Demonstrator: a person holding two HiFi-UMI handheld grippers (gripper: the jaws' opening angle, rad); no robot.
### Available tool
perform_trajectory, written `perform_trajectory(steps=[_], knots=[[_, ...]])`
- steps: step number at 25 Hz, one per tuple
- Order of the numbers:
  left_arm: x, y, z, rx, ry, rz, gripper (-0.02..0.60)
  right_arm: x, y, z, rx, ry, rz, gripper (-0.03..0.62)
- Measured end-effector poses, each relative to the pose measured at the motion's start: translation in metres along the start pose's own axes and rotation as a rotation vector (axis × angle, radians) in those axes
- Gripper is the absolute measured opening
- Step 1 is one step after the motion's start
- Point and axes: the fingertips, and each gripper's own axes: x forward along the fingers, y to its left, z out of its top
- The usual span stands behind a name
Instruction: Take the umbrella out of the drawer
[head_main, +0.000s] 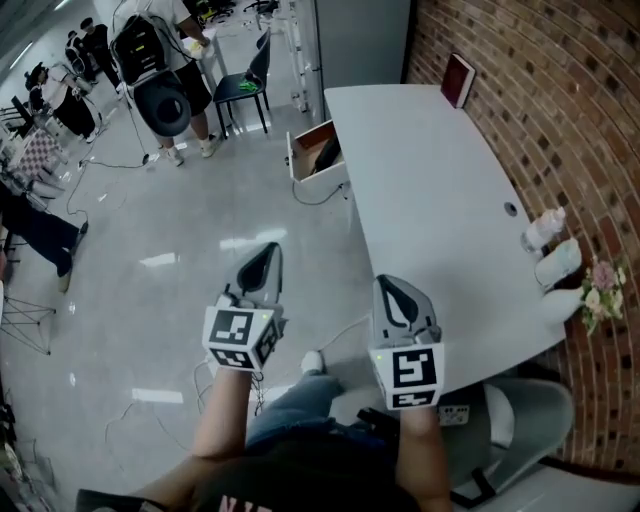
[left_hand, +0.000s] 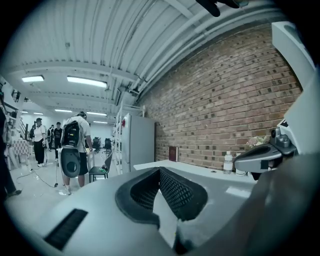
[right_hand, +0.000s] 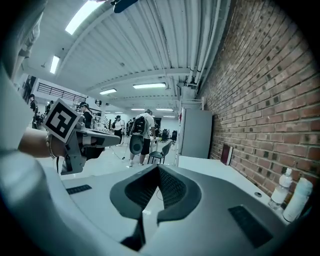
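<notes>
While left gripper (head_main: 267, 252) and right gripper (head_main: 393, 288) hang clenched, empty, lower centre | dark umbrella (head_main: 327, 155) lies in open brown wooden drawer (head_main: 308, 140), upper centre, well apart | left gripper judged nearer

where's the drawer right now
In the head view, the open drawer juts from the white table's far left edge, upper centre, near the black chair.

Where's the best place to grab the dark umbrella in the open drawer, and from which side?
Probably across its body near the middle, coming down from above: the umbrella lies along the drawer, whose walls close off the sides, leaving the top open. No handle can be made out.
</notes>
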Motion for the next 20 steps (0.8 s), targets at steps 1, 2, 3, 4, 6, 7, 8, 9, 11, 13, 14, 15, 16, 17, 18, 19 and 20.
perform_trajectory(steps=[1, 2, 3, 4, 6, 7, 8, 9, 11, 13, 14, 15, 16, 17, 18, 19, 20], knots=[[0.011, 0.013, 0.000, -0.003, 0.002, -0.005, -0.003, 0.015, 0.001, 0.003, -0.003, 0.009, -0.004, -0.008], [0.020, 0.026, 0.000, -0.007, 0.004, -0.010, -0.003, 0.031, 0.003, 0.005, -0.007, 0.017, -0.009, -0.008], [0.029, 0.038, 0.000, -0.011, 0.007, -0.015, -0.003, 0.045, 0.006, 0.008, -0.009, 0.024, -0.013, -0.008], [0.038, 0.050, -0.001, -0.017, 0.010, -0.020, -0.003, 0.059, 0.009, 0.011, -0.012, 0.029, -0.017, -0.008], [0.053, 0.072, -0.003, -0.021, 0.017, -0.028, -0.003, 0.085, 0.014, 0.016, -0.020, 0.040, -0.022, -0.007], [0.060, 0.083, -0.003, -0.021, 0.018, -0.030, -0.003, 0.097, 0.016, 0.018, -0.025, 0.044, -0.024, -0.008], [0.066, 0.093, -0.002, -0.022, 0.018, -0.031, -0.002, 0.109, 0.017, 0.020, -0.030, 0.048, -0.027, -0.007], [0.071, 0.102, -0.002, -0.025, 0.017, -0.030, -0.003, 0.120, 0.018, 0.021, -0.036, 0.054, -0.033, -0.008], [0.078, 0.120, -0.001, -0.034, 0.015, -0.023, -0.003, 0.138, 0.019, 0.024, -0.052, 0.066, -0.043, -0.007], [0.082, 0.136, -0.003, -0.045, 0.017, -0.016, -0.003, 0.153, 0.021, 0.027, -0.061, 0.074, -0.049, -0.006], [0.083, 0.142, -0.005, -0.051, 0.020, -0.013, -0.002, 0.159, 0.022, 0.028, -0.062, 0.077, -0.050, -0.006], [0.084, 0.147, -0.008, -0.059, 0.023, -0.010, -0.002, 0.165, 0.023, 0.028, -0.063, 0.080, -0.050, -0.008], [0.084, 0.152, -0.011, -0.067, 0.025, -0.005, -0.003, 0.170, 0.024, 0.028, -0.064, 0.084, -0.052, -0.006], [0.085, 0.157, -0.013, -0.074, 0.027, 0.000, -0.003, 0.175, 0.024, 0.028, -0.065, 0.088, -0.052, -0.006], [0.086, 0.162, -0.014, -0.079, 0.028, 0.005, -0.003, 0.180, 0.024, 0.029, -0.067, 0.091, -0.050, -0.006], [0.088, 0.166, -0.014, -0.081, 0.028, 0.011, -0.002, 0.186, 0.025, 0.030, -0.068, 0.092, -0.045, -0.006], [0.090, 0.171, -0.014, -0.080, 0.027, 0.017, -0.003, 0.192, 0.025, 0.032, -0.068, 0.093, -0.041, -0.006]])
